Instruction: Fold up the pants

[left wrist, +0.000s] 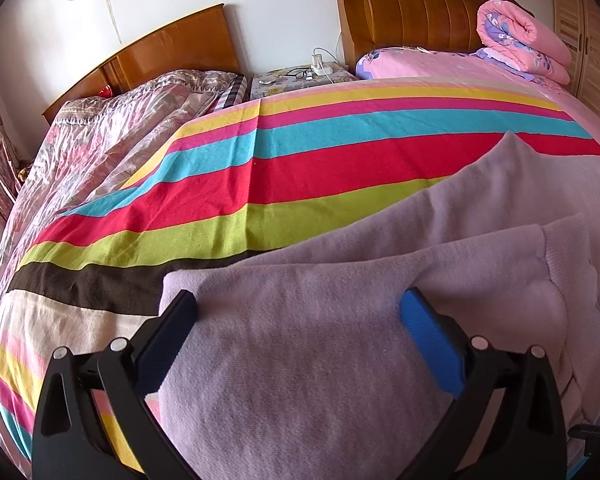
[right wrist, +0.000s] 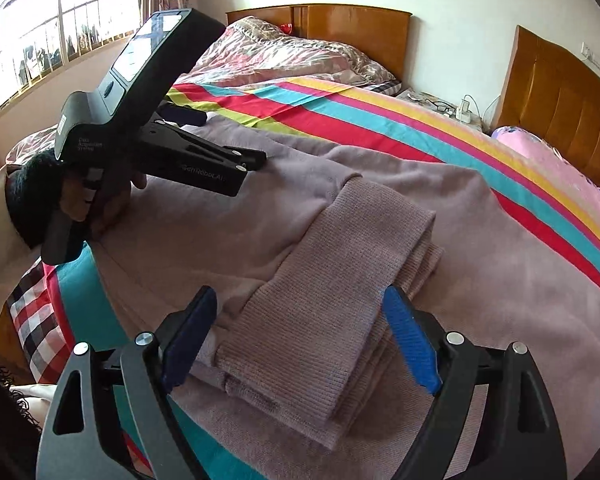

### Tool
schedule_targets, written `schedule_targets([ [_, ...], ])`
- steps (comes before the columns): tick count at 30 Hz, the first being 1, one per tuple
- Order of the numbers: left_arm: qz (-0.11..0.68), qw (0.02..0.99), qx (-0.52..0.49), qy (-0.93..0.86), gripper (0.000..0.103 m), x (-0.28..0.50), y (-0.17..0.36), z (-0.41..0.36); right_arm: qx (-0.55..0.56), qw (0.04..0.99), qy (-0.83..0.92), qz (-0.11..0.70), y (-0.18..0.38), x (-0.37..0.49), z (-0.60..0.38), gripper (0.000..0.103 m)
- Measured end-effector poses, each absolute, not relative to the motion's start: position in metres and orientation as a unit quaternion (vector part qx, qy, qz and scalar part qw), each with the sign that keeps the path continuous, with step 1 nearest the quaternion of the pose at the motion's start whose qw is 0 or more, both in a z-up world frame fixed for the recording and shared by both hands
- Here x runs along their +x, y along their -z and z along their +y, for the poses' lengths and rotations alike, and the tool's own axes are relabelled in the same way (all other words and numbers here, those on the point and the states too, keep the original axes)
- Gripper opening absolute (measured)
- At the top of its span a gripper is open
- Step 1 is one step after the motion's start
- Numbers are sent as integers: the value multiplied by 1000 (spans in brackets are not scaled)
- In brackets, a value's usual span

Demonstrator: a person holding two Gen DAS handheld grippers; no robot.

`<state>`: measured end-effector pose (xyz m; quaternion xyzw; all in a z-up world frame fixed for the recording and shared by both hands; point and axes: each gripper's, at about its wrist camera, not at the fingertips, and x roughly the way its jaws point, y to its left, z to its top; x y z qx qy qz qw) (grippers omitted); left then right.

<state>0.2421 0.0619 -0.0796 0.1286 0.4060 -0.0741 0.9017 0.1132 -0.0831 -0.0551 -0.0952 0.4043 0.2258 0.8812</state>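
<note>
Mauve knit pants (left wrist: 340, 340) lie on a rainbow-striped bed sheet (left wrist: 300, 160). In the right wrist view the legs are folded over so the ribbed cuffs (right wrist: 332, 304) rest stacked on the pants body (right wrist: 480, 280). My left gripper (left wrist: 300, 312) is open, its fingers straddling a folded edge of the pants. My right gripper (right wrist: 300, 312) is open just above the ribbed cuffs, holding nothing. The left gripper also shows in the right wrist view (right wrist: 192, 116), held in a hand over the far left side of the pants.
A second bed with a floral quilt (left wrist: 120, 120) lies to the left. A nightstand (left wrist: 300, 76) with glasses and a charger stands between the headboards. A rolled pink duvet (left wrist: 524, 40) sits by the far headboard. A window (right wrist: 52, 32) is at left.
</note>
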Motion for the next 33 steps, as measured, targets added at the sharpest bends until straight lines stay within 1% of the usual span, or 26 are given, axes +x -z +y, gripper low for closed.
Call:
schedule_targets([
  [3,406,902,127,75,102,241,80,61,-60,874,-237,419,64,115,-95,87],
  [4,403,904,125,74,102,241,79,61,-47,872,-236,426,62,116,-99,87],
  [6,392,910,120,57,102,238,75,65,-40,883,-224,411,49,108,-109,87],
  [8,362,924,120,19,102,222,60,64,-44,895,-209,392,37,96,-122,87],
  [11,320,941,70,88,102,183,24,48,-37,912,-171,371,26,76,-157,87],
  [13,313,938,75,128,102,162,16,23,-18,917,-140,372,27,66,-187,87],
  [18,345,913,135,174,102,144,47,-35,12,909,-76,409,55,52,-244,87],
  [19,361,905,141,175,102,146,56,-41,16,904,-68,422,64,51,-252,87],
  [21,403,885,159,173,102,153,79,-48,32,909,-75,409,66,41,-264,87],
  [24,411,884,126,182,102,157,85,-38,80,917,-68,385,53,25,-292,87],
  [28,397,895,118,164,102,152,77,-29,204,925,-38,318,29,-13,-359,87],
  [30,386,902,103,165,102,148,69,-23,252,920,-10,300,29,-32,-389,87],
  [32,378,908,85,157,102,145,64,-15,295,907,20,301,38,-47,-414,87],
  [33,376,911,78,153,102,144,63,-11,317,897,28,308,46,-51,-423,83],
])
